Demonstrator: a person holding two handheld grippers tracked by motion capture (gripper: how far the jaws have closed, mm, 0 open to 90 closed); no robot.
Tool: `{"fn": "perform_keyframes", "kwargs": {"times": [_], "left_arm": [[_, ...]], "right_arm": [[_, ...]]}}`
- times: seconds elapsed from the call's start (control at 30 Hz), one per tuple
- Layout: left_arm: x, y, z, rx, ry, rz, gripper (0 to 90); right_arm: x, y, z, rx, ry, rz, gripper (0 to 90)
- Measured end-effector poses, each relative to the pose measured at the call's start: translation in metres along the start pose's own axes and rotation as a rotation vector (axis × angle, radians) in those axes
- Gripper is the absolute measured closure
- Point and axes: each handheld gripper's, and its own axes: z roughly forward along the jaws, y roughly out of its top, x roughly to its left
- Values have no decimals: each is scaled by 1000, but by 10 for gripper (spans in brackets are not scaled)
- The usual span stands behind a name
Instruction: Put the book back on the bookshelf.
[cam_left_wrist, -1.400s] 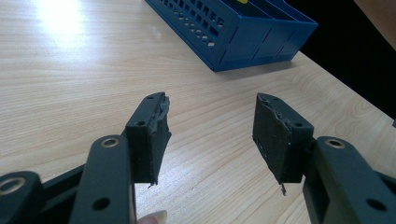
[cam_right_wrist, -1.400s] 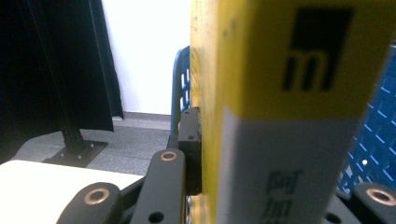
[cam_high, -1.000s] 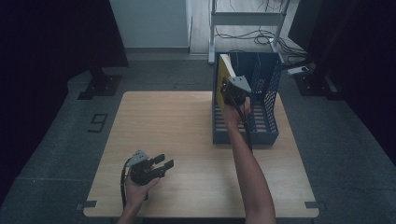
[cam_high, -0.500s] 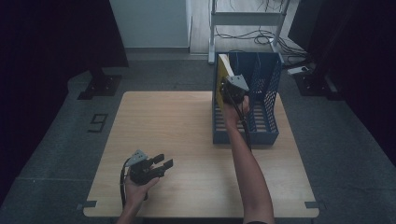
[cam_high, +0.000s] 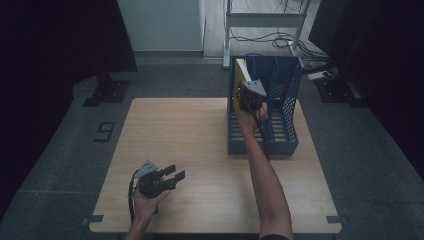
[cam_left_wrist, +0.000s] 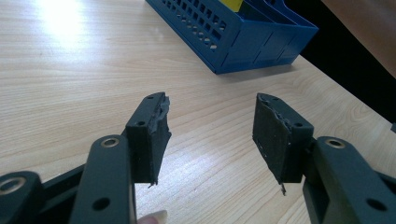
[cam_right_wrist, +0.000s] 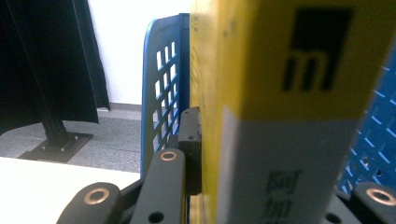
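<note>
While the left gripper (cam_high: 172, 176) rests low over the near part of the table (cam_high: 200, 140), jaws spread with nothing between them, the right gripper (cam_high: 248, 95) is clamped on a book (cam_high: 242, 75) at the rack (cam_high: 287, 135) farther back.

One book is in play: yellow above, with a grey band lower down the spine. The right gripper view brings it close, showing a black block logo on the yellow part of the spine (cam_right_wrist: 299, 93), dark lettering too blurred to read on the grey, and one black pad (cam_right_wrist: 190, 149) pressed flat against its left face; the other jaw is hidden behind the book.

From the high view, the book stands upright in the leftmost slot of the single blue rack, its top edge rising above the wall. That rack, with slotted sides and several compartments, sits on the far right part of the wooden table.

Two grippers, two forearms, one rack, one book make up the count.

Seen from the left gripper, the rack's (cam_left_wrist: 243, 37) near corner lies well ahead of the spread pads (cam_left_wrist: 159, 135), with a sliver of yellow (cam_left_wrist: 232, 3) inside.
</note>
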Motion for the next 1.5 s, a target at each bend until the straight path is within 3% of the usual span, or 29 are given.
{"fn": "perform_keyframes", "kwargs": {"times": [1.1,1.5], "left_arm": [[3,-4,5,19,4,-9,456],[4,-4,5,16,4,-9,457]], "right_arm": [[5,-27,26,37,4,28,748],[14,-35,33,61,5,8,747]]}}
